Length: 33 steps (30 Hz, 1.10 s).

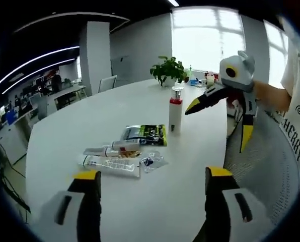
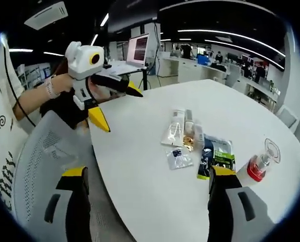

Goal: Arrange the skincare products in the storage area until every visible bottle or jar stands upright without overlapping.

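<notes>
— Jaws first: on both grippers ours stand apart and hold nothing. In the left gripper view, the left gripper [image 1: 152, 189] shows its two yellow-tipped jaws rising from the bottom of the frame with bare table [image 1: 140, 212] between them. In the right gripper view, the right gripper [image 2: 145, 186] has the same gap, wide and empty.

— And where are the skincare things?

— We see one bottle with a red band [image 1: 175, 109] standing upright just right of centre in the left gripper view; in the right gripper view it sits at the right edge [image 2: 259, 164]. Left of it lie the rest: a green-and-black packet [image 1: 145, 134] flat on the table, two tubes [image 1: 112, 150] lying on their sides at centre left, and a small clear sachet [image 1: 152, 161] touching or overlapping the lower tube; we cannot tell which.

— So what step are we in?

— We judge it an early one. Only the bottle stands; the tubes and packets still lie in a loose heap, well apart from both grippers, which hang above the near edge of the table.

— Next move?

— Probably we reach in for one tube. That calls for a low approach along the table, jaws either side of the tube's body, without nudging the sachet or toppling the bottle.
</notes>
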Available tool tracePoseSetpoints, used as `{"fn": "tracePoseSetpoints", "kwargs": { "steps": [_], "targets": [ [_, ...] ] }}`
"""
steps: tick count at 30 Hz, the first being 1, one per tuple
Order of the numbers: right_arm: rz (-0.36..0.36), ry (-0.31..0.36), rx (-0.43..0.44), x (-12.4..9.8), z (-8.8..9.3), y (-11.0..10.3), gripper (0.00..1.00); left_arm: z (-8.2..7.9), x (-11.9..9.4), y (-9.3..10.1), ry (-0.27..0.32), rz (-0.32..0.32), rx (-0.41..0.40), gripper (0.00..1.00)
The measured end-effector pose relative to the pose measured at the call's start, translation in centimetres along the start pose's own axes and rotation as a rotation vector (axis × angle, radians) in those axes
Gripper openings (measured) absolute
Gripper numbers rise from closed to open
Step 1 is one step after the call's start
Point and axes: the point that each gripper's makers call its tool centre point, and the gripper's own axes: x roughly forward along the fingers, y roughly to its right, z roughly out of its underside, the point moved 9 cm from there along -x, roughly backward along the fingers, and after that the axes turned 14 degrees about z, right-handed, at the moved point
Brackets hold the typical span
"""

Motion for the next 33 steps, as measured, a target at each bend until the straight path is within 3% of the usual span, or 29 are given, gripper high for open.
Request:
{"fn": "tracePoseSetpoints", "kwargs": {
  "steps": [1,4,7,10,17,20,24,28,33],
  "targets": [
    [-0.007,-0.006,0.002,0.1,0.1,-0.1,0.98,-0.1,0.1,-0.3,-0.014,-0.004,0.018,0.87],
    [-0.010,-0.007,0.012,0.1,0.2,-0.2,0.96,-0.1,0.1,-1.6,-0.088,-0.002,0.112,0.72],
    [-0.007,-0.013,0.015,0.2,0.5,-0.1,0.95,0.0,0.5,-2.4,-0.145,0.020,0.144,0.68],
    [0.000,-0.011,0.028,0.2,0.7,0.1,0.89,0.1,1.0,-3.6,-0.225,0.025,0.215,0.57],
    [-0.009,-0.026,0.052,0.2,1.6,0.5,0.84,-0.7,2.9,-4.9,-0.332,0.072,0.345,0.48],
    [0.001,-0.026,0.059,0.1,1.7,0.6,0.82,-0.9,3.7,-5.5,-0.346,0.106,0.348,0.46],
    [0.009,-0.023,0.073,0.0,1.8,0.9,0.81,-0.8,4.8,-6.2,-0.467,0.136,0.457,0.40],
    [0.019,-0.027,0.081,-0.2,2.2,1.0,0.80,-0.3,5.5,-7.5,-0.557,0.149,0.500,0.36],
    [0.026,-0.031,0.101,-0.4,2.7,1.1,0.79,-0.5,6.6,-8.2,-0.629,0.191,0.574,0.33]
  ]
}}
